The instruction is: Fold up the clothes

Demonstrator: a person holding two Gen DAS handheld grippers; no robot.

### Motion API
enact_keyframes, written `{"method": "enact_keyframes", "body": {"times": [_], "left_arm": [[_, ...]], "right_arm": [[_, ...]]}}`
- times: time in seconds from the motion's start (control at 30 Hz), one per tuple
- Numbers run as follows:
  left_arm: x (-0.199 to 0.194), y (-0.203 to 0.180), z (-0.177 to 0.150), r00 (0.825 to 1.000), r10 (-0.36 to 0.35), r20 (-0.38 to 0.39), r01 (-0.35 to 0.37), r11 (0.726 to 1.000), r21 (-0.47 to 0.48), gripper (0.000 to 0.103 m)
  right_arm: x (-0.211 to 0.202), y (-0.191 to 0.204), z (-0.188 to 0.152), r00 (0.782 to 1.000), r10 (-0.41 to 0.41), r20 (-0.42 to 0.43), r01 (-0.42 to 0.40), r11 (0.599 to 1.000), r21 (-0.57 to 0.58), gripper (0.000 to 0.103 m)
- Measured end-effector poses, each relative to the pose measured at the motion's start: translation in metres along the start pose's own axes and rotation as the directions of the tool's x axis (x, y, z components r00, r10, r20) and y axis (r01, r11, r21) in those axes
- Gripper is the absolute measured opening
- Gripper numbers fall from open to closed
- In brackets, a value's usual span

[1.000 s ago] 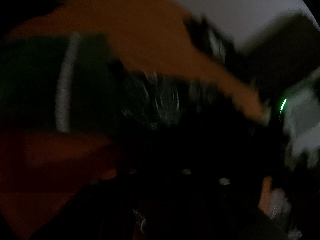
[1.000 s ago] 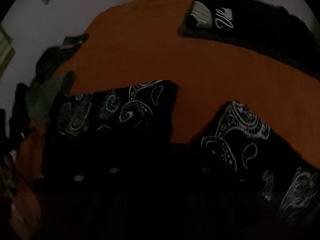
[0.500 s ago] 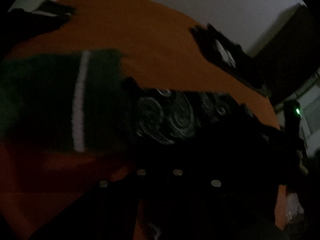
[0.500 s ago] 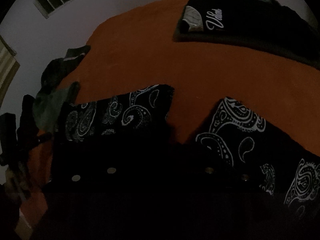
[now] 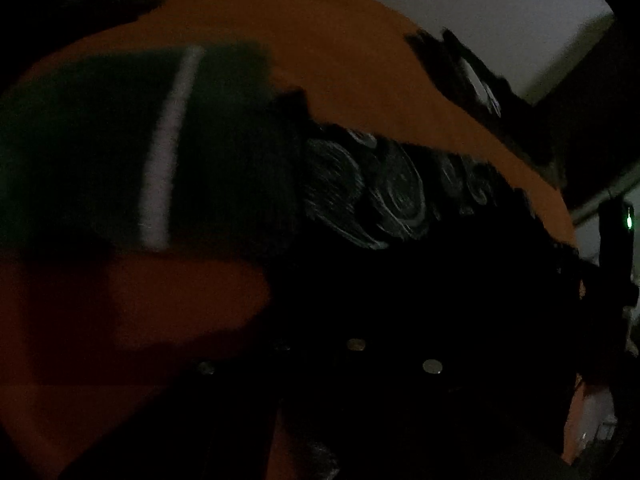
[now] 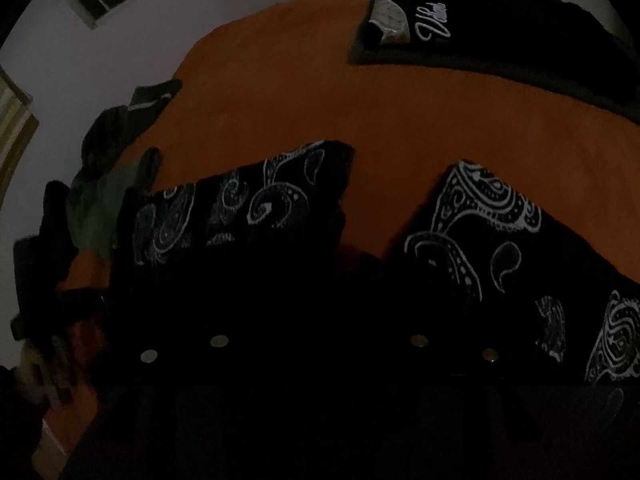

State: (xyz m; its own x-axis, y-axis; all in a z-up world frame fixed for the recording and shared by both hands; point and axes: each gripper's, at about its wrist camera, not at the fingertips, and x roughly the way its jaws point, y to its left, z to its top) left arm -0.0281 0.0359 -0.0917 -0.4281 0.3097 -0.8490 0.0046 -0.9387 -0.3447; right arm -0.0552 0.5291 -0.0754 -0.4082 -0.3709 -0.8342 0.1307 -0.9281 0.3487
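A black garment with a white paisley print lies on the orange bedcover (image 6: pixel 320 100), with one part at the left (image 6: pixel 240 208) and another at the right (image 6: pixel 480 232). My right gripper (image 6: pixel 320 280) hovers over its dark middle, jaws apart and nothing visibly pressed between them. In the left wrist view the same paisley garment (image 5: pixel 380 184) fills the centre. My left gripper (image 5: pixel 320 320) is down in its black cloth with the fingers drawn together. It is too dark to tell whether cloth is pinched.
A dark green garment with a white stripe (image 5: pixel 100 140) lies left of the paisley one and shows as a crumpled heap (image 6: pixel 104 200) in the right wrist view. A folded black shirt with white lettering (image 6: pixel 460 20) sits at the far edge. Pale walls surround the bed.
The left wrist view was smeared by motion a second ago and is now steady, with the green garment and paisley print shifted slightly. The right wrist view has barely changed.
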Motion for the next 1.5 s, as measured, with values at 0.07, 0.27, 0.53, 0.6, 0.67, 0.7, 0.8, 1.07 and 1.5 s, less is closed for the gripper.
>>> {"method": "enact_keyframes", "body": {"times": [0.07, 0.27, 0.53, 0.6, 0.67, 0.7, 0.8, 1.07, 1.5], "left_arm": [[-0.008, 0.003, 0.004, 0.999, -0.039, 0.019, 0.040, 0.999, -0.012, 0.000], [-0.019, -0.027, 0.016, 0.999, -0.022, 0.034, 0.016, 0.988, 0.155, 0.000], [0.043, -0.040, 0.013, 0.972, 0.121, -0.201, -0.067, 0.965, 0.255, 0.011], [0.040, -0.037, 0.013, 0.976, 0.105, -0.190, -0.063, 0.975, 0.214, 0.012], [0.039, -0.035, 0.012, 0.978, 0.094, -0.185, -0.054, 0.976, 0.212, 0.012], [0.037, -0.034, 0.011, 0.982, 0.082, -0.169, -0.044, 0.975, 0.219, 0.011], [0.031, -0.027, 0.006, 0.991, 0.045, -0.127, -0.015, 0.975, 0.224, 0.000], [-0.016, -0.011, 0.026, 0.999, 0.053, 0.007, -0.053, 0.979, 0.199, 0.000], [0.007, -0.018, -0.038, 0.972, 0.075, -0.221, -0.020, 0.970, 0.243, 0.002]], "right_arm": [[-0.005, 0.000, -0.001, 1.000, 0.002, 0.008, -0.002, 1.000, 0.001, 0.044], [-0.011, -0.003, 0.001, 1.000, 0.005, 0.027, -0.005, 1.000, 0.013, 0.044], [-0.005, -0.010, 0.000, 1.000, 0.026, 0.013, -0.027, 0.997, 0.065, 0.054], [-0.002, -0.008, -0.001, 1.000, 0.019, -0.002, -0.019, 0.998, 0.063, 0.056], [0.000, -0.006, -0.004, 1.000, 0.023, -0.018, -0.022, 0.998, 0.057, 0.056], [0.001, -0.005, -0.006, 1.000, 0.022, -0.022, -0.021, 0.999, 0.049, 0.056], [0.000, -0.002, -0.009, 1.000, 0.012, -0.014, -0.011, 0.999, 0.034, 0.056], [-0.006, 0.001, -0.005, 1.000, 0.001, 0.018, -0.002, 0.999, 0.043, 0.056], [-0.014, 0.091, 0.007, 0.992, 0.124, -0.007, -0.121, 0.948, -0.296, 0.056]]}}
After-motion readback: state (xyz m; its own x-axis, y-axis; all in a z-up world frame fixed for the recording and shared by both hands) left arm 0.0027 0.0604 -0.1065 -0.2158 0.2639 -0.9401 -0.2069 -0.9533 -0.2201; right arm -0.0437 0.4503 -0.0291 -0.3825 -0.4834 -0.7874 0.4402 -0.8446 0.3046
